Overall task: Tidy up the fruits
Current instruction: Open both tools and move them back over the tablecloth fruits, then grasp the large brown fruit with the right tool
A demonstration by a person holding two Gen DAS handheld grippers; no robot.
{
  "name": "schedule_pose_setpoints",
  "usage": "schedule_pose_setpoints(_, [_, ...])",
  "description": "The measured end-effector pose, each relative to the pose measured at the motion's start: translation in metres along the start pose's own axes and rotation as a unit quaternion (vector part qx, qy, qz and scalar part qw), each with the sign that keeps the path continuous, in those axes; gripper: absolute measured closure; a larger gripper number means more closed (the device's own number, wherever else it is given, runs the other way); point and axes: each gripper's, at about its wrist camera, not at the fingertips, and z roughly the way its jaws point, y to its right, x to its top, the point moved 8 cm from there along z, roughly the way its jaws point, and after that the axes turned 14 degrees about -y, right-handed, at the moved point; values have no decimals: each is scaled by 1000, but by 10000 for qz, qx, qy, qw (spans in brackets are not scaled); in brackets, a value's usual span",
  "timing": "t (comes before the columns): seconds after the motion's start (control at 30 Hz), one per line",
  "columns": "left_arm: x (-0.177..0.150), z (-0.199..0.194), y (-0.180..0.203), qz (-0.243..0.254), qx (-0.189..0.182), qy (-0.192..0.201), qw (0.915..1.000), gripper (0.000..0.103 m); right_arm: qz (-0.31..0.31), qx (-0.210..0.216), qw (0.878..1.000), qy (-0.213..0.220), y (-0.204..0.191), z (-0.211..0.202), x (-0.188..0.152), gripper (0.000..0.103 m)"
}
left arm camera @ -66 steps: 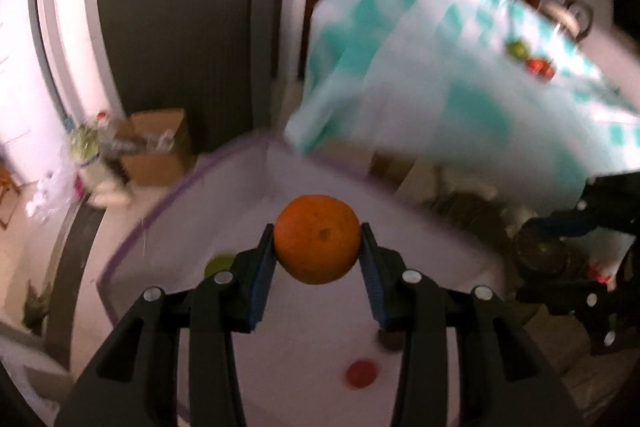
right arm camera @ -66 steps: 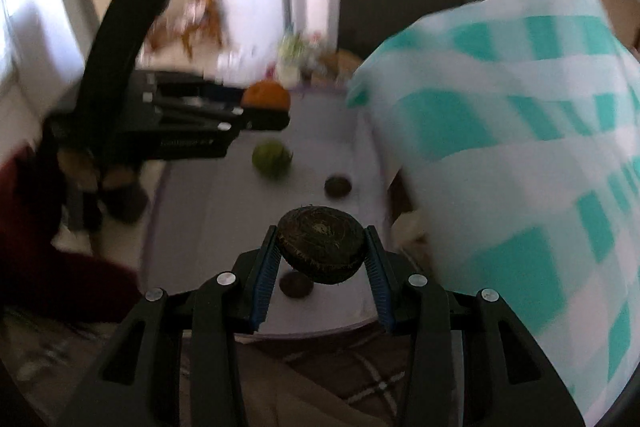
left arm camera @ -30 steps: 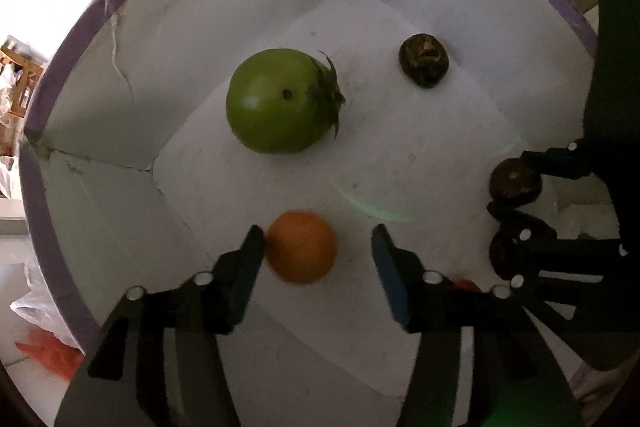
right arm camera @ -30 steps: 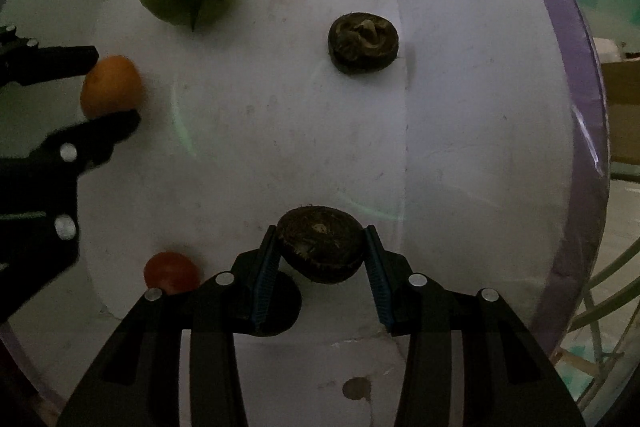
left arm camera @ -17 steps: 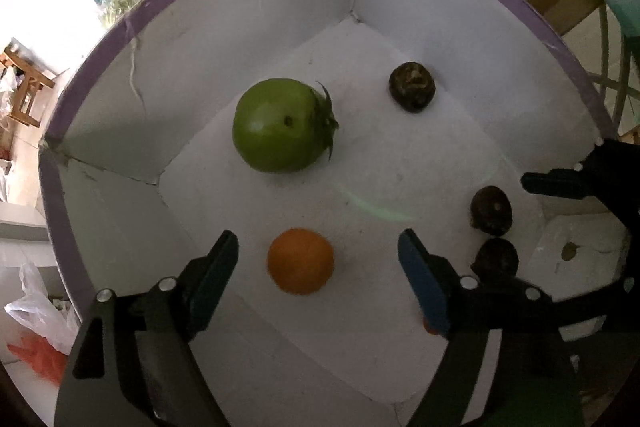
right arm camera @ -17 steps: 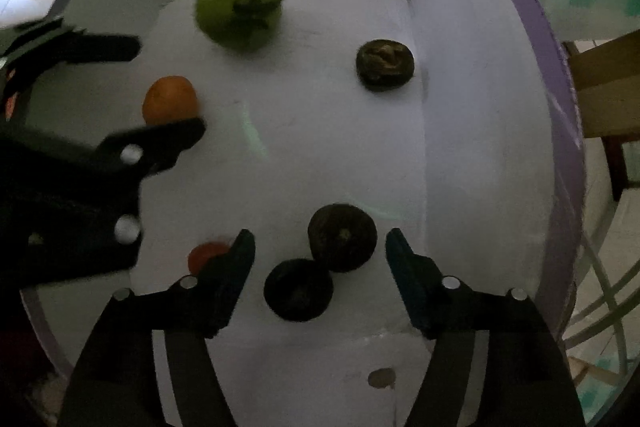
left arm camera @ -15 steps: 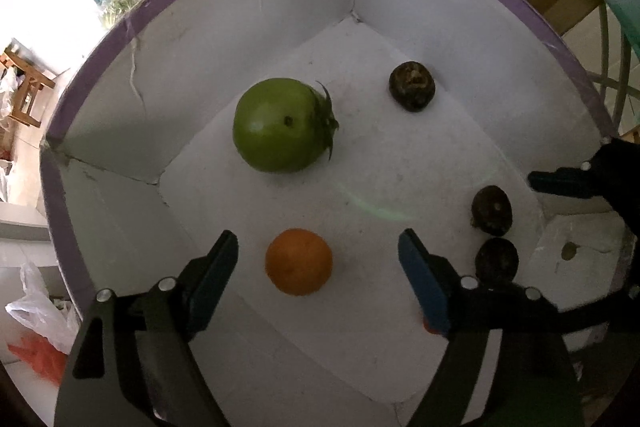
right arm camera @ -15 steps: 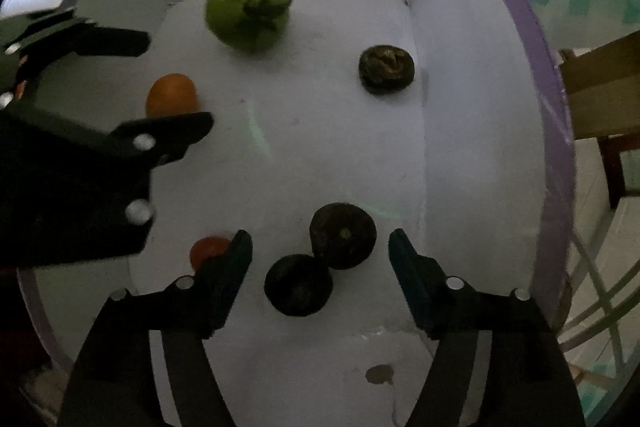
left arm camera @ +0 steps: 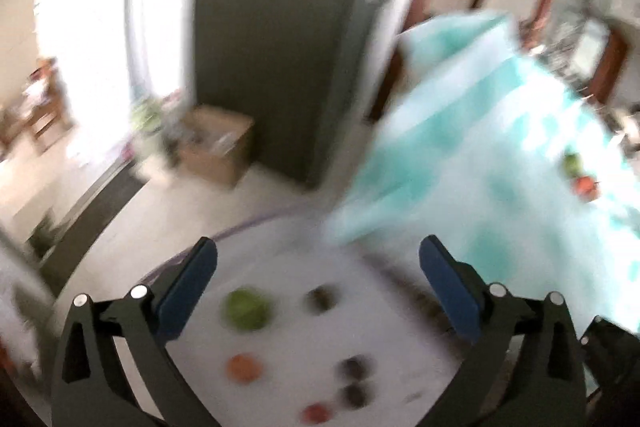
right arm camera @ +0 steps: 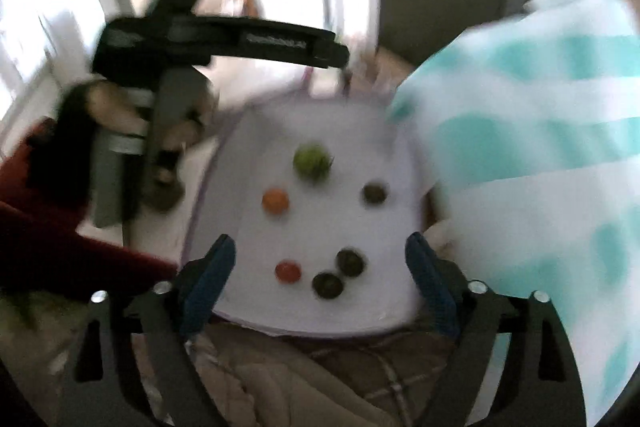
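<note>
Both views are motion-blurred. A white box with a purple rim (right arm camera: 200,211) holds a green tomato (right arm camera: 311,161), an orange (right arm camera: 275,201), a small red fruit (right arm camera: 287,271) and three dark brown fruits (right arm camera: 350,262). My right gripper (right arm camera: 320,275) is open and empty above the box's near edge. My left gripper (left arm camera: 318,291) is open and empty, raised above the box (left arm camera: 280,219); the green tomato (left arm camera: 246,309) and the orange (left arm camera: 243,367) lie below it. The left gripper also shows in the right wrist view (right arm camera: 336,59), high over the box's far side.
A table with a teal and white checked cloth (left arm camera: 500,167) stands to the right of the box, with a green fruit (left arm camera: 572,163) and a red fruit (left arm camera: 585,183) on it. A cardboard box (left arm camera: 216,147) sits on the floor by a dark door.
Both grippers have let go of their fruit, the orange and a dark fruit, and have risen out of the box. They stay open.
</note>
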Motion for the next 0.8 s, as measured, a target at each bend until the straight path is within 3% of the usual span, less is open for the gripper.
schedule_pose_setpoints(0.1, [17, -11, 86, 642, -578, 38, 9963, 2, 612, -414, 9952, 647, 48, -52, -27, 15])
schedule_pose_setpoints(0.17, [17, -7, 159, 1133, -1056, -55, 9879, 2, 1161, -715, 9865, 907, 86, -75, -53, 15])
schedule_pose_setpoints(0.27, [10, 13, 260, 1914, -1582, -200, 9685, 2, 2362, -1065, 9589, 1155, 158, -109, -104, 15])
schedule_pose_setpoints(0.37, [1, 59, 360, 2582, -1775, -452, 9486, 2, 3588, -1490, 9122, 1304, 238, -134, -162, 15])
schedule_pose_setpoints(0.43, [5, 90, 408, 2645, -1874, -612, 9440, 2, 4031, -1670, 8901, 1318, 273, -145, -187, 15])
schedule_pose_setpoints(0.57, [19, 142, 470, 2602, -1999, -764, 9415, 2, 5100, -1612, 8331, 1409, 360, -154, -240, 15])
schedule_pose_setpoints(0.6, [25, 152, 482, 2595, -2036, -791, 9407, 2, 5245, -1603, 8240, 1426, 370, -141, -247, 15])
schedule_pose_setpoints(0.7, [36, 176, 506, 2559, -2155, -749, 9394, 2, 5481, -1634, 8083, 1399, 406, -130, -261, 15])
schedule_pose_setpoints(0.8, [44, 194, 514, 2373, -2276, -862, 9405, 2, 5642, -1509, 8000, 1372, 434, -118, -262, 15])
